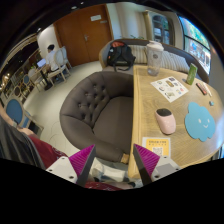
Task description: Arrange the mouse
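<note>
1. the handheld two-finger claw (113, 163) is hovering released, its magenta-padded fingers (82, 161) spread apart and gripping nothing; between them only a strip of floor and the near table edge are showing.
2. just ahead of the right finger, a small yellow card (156, 146) is lying at the near edge of the long light wooden table (150, 112).
3. a little beyond that card, the small pale pink rounded mouse (165, 121) is sitting on the table, untouched and apart from the fingers.
4. just beside the mouse, on its far-right side, a light blue cat-shaped mouse mat (199, 121) is lying flat; the mouse appears to be resting off it, close to its edge.
5. farther along the table, an open illustrated booklet (169, 88) and a slim green bottle (191, 74) are standing well apart from the mouse.
6. left of the table, a dark grey tufted round armchair (97, 102) is filling the middle ground, and a person (51, 58) is sitting at a desk far behind.
7. judging by this, the approach step is in hand: the grasp has not yet begun.
8. the next move is likely calling for steering forward and to the right, lowering so the fingers straddle the mouse, then clenching gently, since its smooth domed shell could slip.
</note>
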### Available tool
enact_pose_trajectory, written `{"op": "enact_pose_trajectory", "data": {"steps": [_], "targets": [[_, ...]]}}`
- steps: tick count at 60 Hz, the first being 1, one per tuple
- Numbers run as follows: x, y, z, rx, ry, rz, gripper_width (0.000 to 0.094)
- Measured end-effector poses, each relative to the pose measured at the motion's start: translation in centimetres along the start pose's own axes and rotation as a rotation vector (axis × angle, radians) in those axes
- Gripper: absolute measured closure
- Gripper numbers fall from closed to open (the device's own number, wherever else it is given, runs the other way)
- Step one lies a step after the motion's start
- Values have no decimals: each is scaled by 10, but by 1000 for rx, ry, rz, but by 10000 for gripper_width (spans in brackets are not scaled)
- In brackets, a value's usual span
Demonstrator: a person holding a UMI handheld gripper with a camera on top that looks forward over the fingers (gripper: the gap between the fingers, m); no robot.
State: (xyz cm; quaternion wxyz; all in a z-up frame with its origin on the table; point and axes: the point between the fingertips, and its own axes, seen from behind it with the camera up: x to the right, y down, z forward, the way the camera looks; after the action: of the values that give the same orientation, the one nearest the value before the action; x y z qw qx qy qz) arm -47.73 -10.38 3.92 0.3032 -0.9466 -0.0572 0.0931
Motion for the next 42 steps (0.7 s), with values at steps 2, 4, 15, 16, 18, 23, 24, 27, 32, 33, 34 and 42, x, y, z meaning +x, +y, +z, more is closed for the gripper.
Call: {"op": "enact_pose_trajectory", "data": {"steps": [2,4,15,16,18,23,24,27,32,33,34,42], "targets": [[-5,2,-1,-7,-6,40,116],[-8,1,-2,-7,-7,65,74],[8,-12,2,57,64,40,90],[8,-12,2,64,63,36,89],[10,-14,-3,76,62,35,89],[12,-20,-4,125,66,49,93],[13,-21,-5,134,62,53,92],[18,-21,-6,155,64,58,98],[45,-25,0,187,85,43,95],[51,-25,2,187,87,40,94],[57,-25,4,188,90,38,93],[113,-41,20,230,122,-3,97]]}}
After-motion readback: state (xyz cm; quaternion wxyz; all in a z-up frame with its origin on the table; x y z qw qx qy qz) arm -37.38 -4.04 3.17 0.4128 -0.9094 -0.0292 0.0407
